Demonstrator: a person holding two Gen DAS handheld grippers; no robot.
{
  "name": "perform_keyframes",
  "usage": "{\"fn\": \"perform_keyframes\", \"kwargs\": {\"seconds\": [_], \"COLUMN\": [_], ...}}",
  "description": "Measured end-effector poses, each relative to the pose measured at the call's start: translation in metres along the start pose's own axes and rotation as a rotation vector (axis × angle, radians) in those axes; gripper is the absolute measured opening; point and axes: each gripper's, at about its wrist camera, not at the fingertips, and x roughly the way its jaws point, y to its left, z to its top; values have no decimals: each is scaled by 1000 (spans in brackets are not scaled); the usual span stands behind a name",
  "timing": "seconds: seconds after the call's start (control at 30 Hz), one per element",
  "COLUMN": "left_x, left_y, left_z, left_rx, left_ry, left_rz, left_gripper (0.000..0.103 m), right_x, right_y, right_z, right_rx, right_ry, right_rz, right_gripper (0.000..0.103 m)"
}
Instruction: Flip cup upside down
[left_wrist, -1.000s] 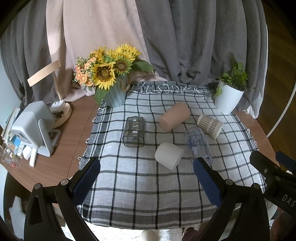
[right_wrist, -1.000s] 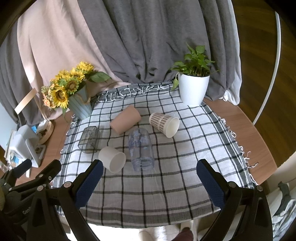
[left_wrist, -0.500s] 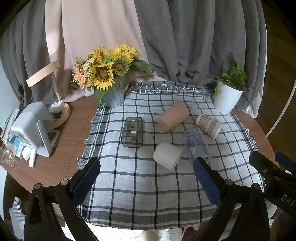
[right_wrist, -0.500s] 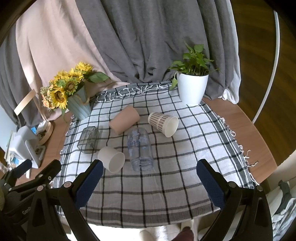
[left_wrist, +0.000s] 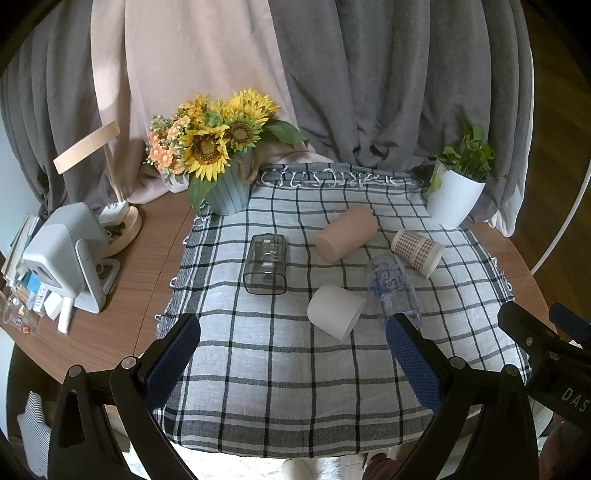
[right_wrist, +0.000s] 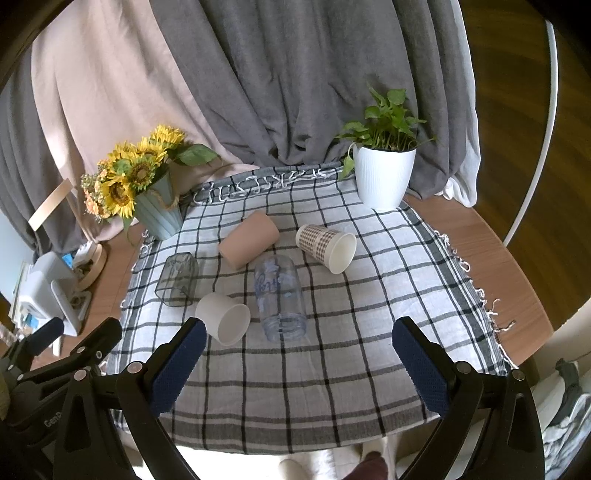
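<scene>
Several cups lie on their sides on a checked cloth (left_wrist: 280, 373) (right_wrist: 332, 354): a white cup (left_wrist: 335, 312) (right_wrist: 223, 318), a clear printed glass (left_wrist: 391, 290) (right_wrist: 280, 297), a pink cup (left_wrist: 345, 233) (right_wrist: 248, 240), a checked paper cup (left_wrist: 416, 252) (right_wrist: 325, 245) and a smoky square glass (left_wrist: 266, 264) (right_wrist: 177, 275). My left gripper (left_wrist: 293, 341) is open and empty, above the cloth's near part. My right gripper (right_wrist: 297, 345) is open and empty, near the cloth's front.
A sunflower vase (left_wrist: 225, 184) (right_wrist: 159, 212) stands at the back left and a white potted plant (left_wrist: 456, 195) (right_wrist: 384, 173) at the back right. A white device (left_wrist: 68, 254) and small items sit on the round wooden table's (left_wrist: 147, 258) left. Curtains hang behind.
Both grippers have drawn back slightly; the cups appear a little farther away. No cup has moved.
</scene>
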Motion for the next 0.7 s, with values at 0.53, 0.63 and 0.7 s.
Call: {"fn": "perform_keyframes", "kwargs": {"seconds": [0.53, 0.63, 0.7], "left_x": [0, 3, 7], "left_y": [0, -2, -3], "left_z": [-1, 1, 2], "left_rx": [-1, -3, -5], "left_ry": [1, 11, 24], "left_rz": [0, 2, 7], "left_gripper": [103, 103, 103], "right_x": [3, 4, 4], "right_y": [0, -1, -3], "right_z": [0, 0, 1], "right_rx": [2, 1, 4], "right_ry": [4, 6, 10], "right_rz": [0, 0, 2], "right_gripper": [101, 101, 101]}}
